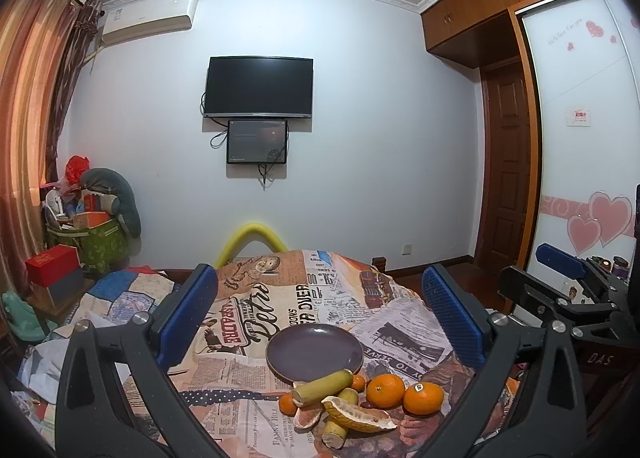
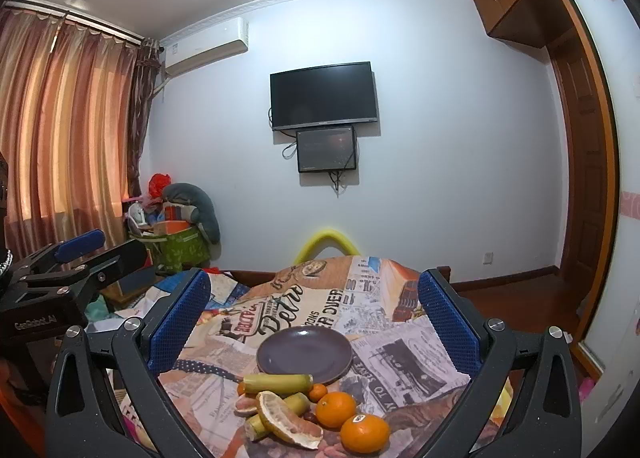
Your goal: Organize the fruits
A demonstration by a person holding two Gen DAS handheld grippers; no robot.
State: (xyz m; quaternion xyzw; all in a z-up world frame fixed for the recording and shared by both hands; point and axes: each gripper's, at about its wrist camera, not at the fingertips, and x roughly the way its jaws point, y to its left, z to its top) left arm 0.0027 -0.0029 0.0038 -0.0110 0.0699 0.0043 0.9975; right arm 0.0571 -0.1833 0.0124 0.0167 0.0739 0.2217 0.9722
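Observation:
An empty purple plate [image 1: 315, 352] [image 2: 304, 354] rests on a table covered with a newspaper-print cloth [image 1: 248, 310] [image 2: 280, 298]. In front of it lies a pile of fruit: two big oranges [image 1: 385, 390] [image 2: 335, 409], one with a sticker [image 1: 423, 398] [image 2: 364, 433], small tangerines [image 1: 286, 404] [image 2: 318, 392], yellow-green cane pieces [image 1: 322, 386] [image 2: 278, 383] and pomelo segments [image 1: 358, 414] [image 2: 286, 420]. My left gripper [image 1: 320, 306] and right gripper [image 2: 314, 306] both hover open above the pile, holding nothing. Each shows at the edge of the other's view.
A yellow foam-padded chair back [image 1: 252, 240] [image 2: 326, 242] rises behind the table. Boxes and a green bag of clutter [image 1: 96, 230] [image 2: 176, 230] stand at the left under curtains. A wall TV [image 1: 258, 87] hangs ahead; a wardrobe and door [image 1: 508, 161] stand right.

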